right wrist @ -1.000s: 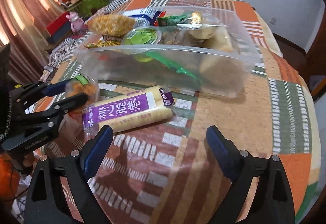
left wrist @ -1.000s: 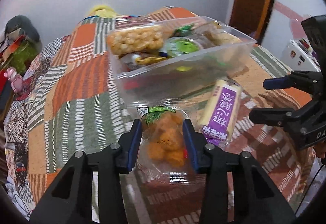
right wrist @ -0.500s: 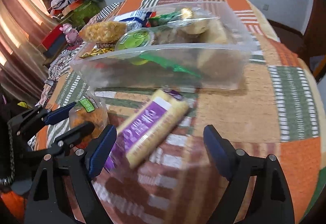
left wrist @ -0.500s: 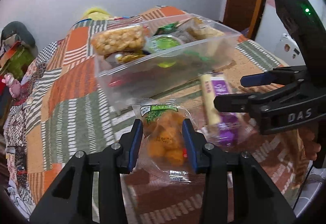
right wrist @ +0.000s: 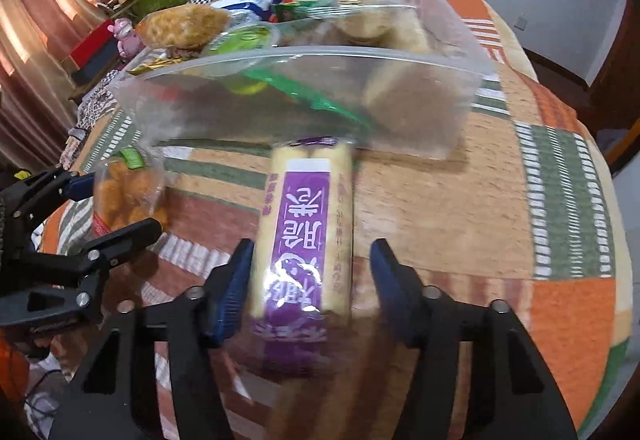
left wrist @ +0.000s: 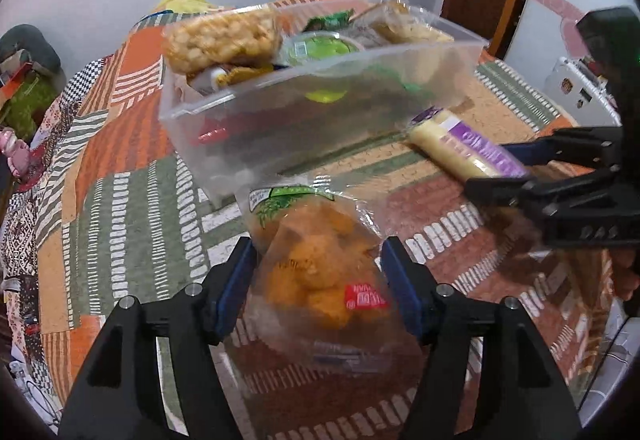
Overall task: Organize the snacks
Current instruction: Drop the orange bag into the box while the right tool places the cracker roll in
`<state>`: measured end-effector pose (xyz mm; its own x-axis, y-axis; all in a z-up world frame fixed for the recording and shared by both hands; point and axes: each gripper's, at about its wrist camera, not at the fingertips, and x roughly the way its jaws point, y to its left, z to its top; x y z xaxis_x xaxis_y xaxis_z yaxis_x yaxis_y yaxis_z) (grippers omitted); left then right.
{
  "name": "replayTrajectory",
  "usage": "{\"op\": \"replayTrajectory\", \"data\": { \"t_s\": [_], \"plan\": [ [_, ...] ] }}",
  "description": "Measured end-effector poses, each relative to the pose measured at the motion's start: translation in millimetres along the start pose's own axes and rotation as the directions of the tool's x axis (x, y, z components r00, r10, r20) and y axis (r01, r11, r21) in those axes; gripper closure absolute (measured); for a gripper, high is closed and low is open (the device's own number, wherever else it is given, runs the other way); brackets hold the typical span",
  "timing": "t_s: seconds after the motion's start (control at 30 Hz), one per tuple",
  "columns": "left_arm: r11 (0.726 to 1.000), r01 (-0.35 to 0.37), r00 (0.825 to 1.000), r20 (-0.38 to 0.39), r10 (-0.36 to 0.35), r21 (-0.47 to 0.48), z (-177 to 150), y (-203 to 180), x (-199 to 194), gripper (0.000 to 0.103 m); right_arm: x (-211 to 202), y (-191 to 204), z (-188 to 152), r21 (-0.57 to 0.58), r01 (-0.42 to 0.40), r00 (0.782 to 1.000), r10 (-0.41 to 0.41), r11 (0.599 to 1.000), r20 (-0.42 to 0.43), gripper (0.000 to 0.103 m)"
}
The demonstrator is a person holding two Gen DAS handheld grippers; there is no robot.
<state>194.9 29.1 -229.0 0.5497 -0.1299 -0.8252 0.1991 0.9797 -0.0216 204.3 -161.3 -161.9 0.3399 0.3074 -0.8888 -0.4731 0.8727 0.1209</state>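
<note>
We find the left tool (left wrist: 320,276) just opening, its pads slack beside the orange snack bag (left wrist: 320,272). The right tool (right wrist: 312,280), just closing, straddles the purple wafer pack (right wrist: 306,232) without a firm grip. Both lie on the surface (right wrist: 460,199) near the clear box (right wrist: 304,95).

Here's the clear plastic bin (left wrist: 404,91), sitting on the patchwork-covered tabletop (right wrist: 472,207) and packed with snacks: a puffed-corn bar (left wrist: 222,39) piled on top at one end, a green-lidded cup (left wrist: 320,47) beside it. In front lies a clear bag of orange puffs (left wrist: 320,264) with a green label. Just beside it, a pale wafer pack with a purple label (right wrist: 306,224), one end close to the bin's wall.
</note>
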Motion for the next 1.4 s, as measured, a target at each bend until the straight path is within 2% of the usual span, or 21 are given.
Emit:
{"op": "replayTrajectory", "data": {
  "t_s": [0.07, 0.13, 0.37, 0.5, 0.73, 0.93, 1.13, 1.4],
  "plan": [
    [1.0, -0.003, 1.0, 0.007, 0.003, -0.006, 0.0, -0.7, 1.9, 0.039, -0.9, -4.2, 2.0, 0.003, 0.0, 1.0, 0.0, 1.0, 0.005, 0.058],
    [1.0, 0.001, 1.0, 0.01, -0.001, -0.016, 0.5, 0.7, 1.8, 0.042, -0.5, -5.6, 2.3, 0.006, 0.002, 1.0, -0.003, 1.0, 0.02, 0.06],
    [1.0, -0.027, 0.999, 0.045, 0.027, -0.011, 0.4, 0.1, -11.5, 0.046, -9.1, -2.5, -5.9, 0.004, -0.02, 0.997, 0.02, 1.0, 0.08, 0.061],
    [0.999, -0.035, 0.995, 0.098, 0.037, -0.022, 6.5, 1.7, -31.8, 0.046, -23.1, -4.5, -7.3, 0.008, -0.031, 0.994, 0.03, 0.999, 0.109, 0.061],
    [0.999, -0.034, 0.979, 0.199, 0.04, -0.036, 28.3, 2.5, -64.3, 0.047, -58.2, -3.2, -1.1, 0.003, -0.026, 0.978, 0.024, 1.0, 0.209, 0.061],
    [0.999, -0.025, 0.961, 0.273, 0.036, -0.043, 58.6, 0.7, -80.5, 0.046, -75.2, -6.5, 17.8, 0.008, -0.015, 0.958, 0.012, 1.0, 0.288, 0.061],
    [0.999, -0.016, 0.954, 0.298, 0.03, -0.049, 92.4, -1.4, -72.8, 0.046, -74.9, -10.4, 43.3, 0.016, -0.003, 0.943, -0.003, 1.0, 0.332, 0.061],
    [0.997, -0.024, 0.962, 0.271, 0.042, -0.07, 131.5, 3.0, -38.4, 0.046, -52.0, -20.0, 83.0, 0.04, 0.008, 0.944, -0.021, 0.999, 0.328, 0.061]
  ]
}}
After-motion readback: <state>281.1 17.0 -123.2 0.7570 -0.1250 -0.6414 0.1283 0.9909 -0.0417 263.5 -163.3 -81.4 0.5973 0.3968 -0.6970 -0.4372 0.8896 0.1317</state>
